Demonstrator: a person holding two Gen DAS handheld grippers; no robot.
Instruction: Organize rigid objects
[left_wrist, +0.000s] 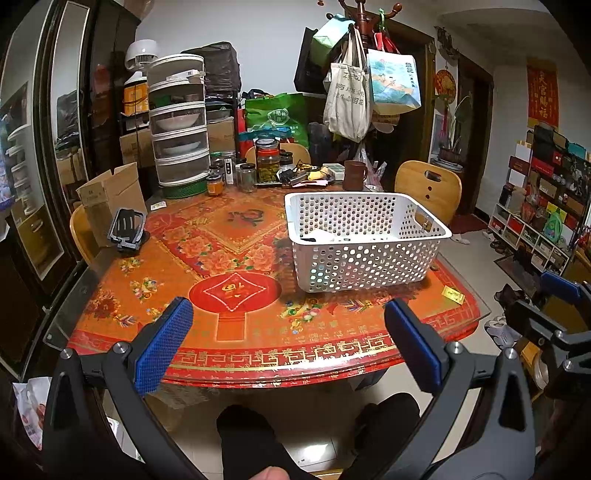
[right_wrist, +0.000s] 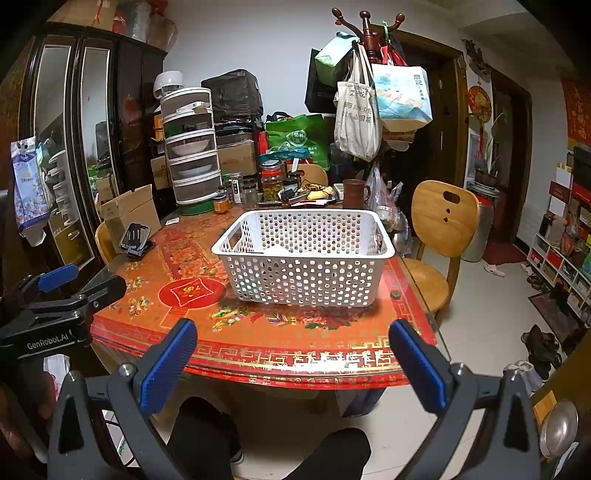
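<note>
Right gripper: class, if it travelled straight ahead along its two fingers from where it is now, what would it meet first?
Most likely the white perforated basket on the table. The right gripper is open, held short of the table edge, and the basket sits centred between its fingers. Depth is unclear; angled lower, it would meet the tabletop first.

Each hand-held gripper (left_wrist: 288, 343) (right_wrist: 291, 363) has black arms, silver screws and blue ribbed pads (left_wrist: 164, 343); one carries "GenRobot.AI" lettering.
</note>
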